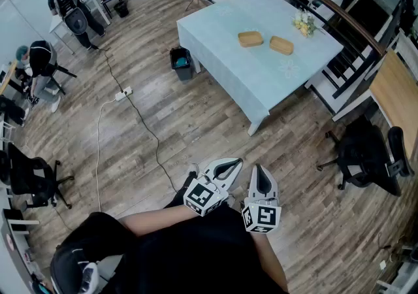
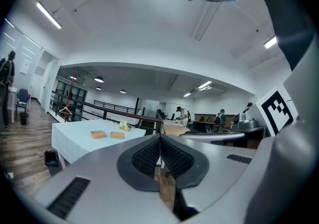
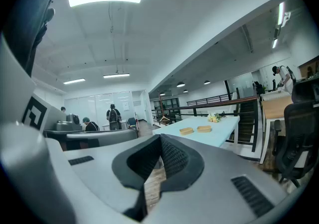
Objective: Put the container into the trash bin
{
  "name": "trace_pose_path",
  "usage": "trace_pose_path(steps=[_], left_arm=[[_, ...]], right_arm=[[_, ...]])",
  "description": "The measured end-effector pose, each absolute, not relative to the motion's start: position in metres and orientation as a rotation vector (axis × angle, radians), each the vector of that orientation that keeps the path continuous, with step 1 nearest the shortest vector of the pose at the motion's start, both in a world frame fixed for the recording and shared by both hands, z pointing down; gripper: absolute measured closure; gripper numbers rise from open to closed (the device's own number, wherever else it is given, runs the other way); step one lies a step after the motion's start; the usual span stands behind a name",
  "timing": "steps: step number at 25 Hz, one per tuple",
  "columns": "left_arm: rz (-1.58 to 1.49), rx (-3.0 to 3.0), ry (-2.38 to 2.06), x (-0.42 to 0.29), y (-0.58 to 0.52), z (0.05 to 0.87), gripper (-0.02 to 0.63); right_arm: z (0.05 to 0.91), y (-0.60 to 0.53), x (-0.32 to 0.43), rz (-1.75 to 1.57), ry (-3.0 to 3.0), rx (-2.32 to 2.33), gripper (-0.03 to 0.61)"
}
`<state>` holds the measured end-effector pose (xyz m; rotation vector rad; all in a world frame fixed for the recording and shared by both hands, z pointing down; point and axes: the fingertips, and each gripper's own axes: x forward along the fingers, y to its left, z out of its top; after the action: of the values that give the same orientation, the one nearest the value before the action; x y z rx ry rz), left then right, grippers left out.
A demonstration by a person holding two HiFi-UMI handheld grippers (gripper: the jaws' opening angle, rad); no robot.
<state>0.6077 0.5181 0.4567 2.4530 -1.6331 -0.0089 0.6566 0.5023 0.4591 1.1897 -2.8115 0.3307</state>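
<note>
Both grippers are pressed shut, pad against pad, with nothing pinched. The left gripper (image 1: 230, 166) and the right gripper (image 1: 260, 172) are held side by side close to the body over the wooden floor (image 1: 196, 129). The hands holding them are hidden behind the marker cubes and the person's dark clothing (image 1: 196, 253), which fills the bottom of the head view. In each gripper view the grey jaw bodies block the lower half, leaving only a sliver of floor under the closed tips.

Well apart from the grippers, a tan container (image 1: 250, 39) and a second container (image 1: 281, 45) lie just beside each other on the table (image 1: 261, 83). Which one the task means, and whether either holds anything, cannot be told. The trash bin (image 1: 181, 63) stands on the floor by the table's left corner. Something teal shows inside it, too small to make out. In the left gripper view the bin is partly cut off by the jaw body.

A bunch of flowers (image 1: 302, 23) sits near the containers. A white cable (image 1: 99, 136) crosses the floor left of the grippers, and a black office chair (image 1: 366, 155) stands to the right.
</note>
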Motion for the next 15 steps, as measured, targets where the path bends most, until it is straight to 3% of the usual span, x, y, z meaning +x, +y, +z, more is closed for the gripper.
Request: trace_pose_path(steps=[15], left_arm=[[0.005,2.397,-1.657,0.596,0.508,0.464,0.600]], right_arm=[[0.482,0.478,0.666,0.522,-2.839,1.208,0.543]])
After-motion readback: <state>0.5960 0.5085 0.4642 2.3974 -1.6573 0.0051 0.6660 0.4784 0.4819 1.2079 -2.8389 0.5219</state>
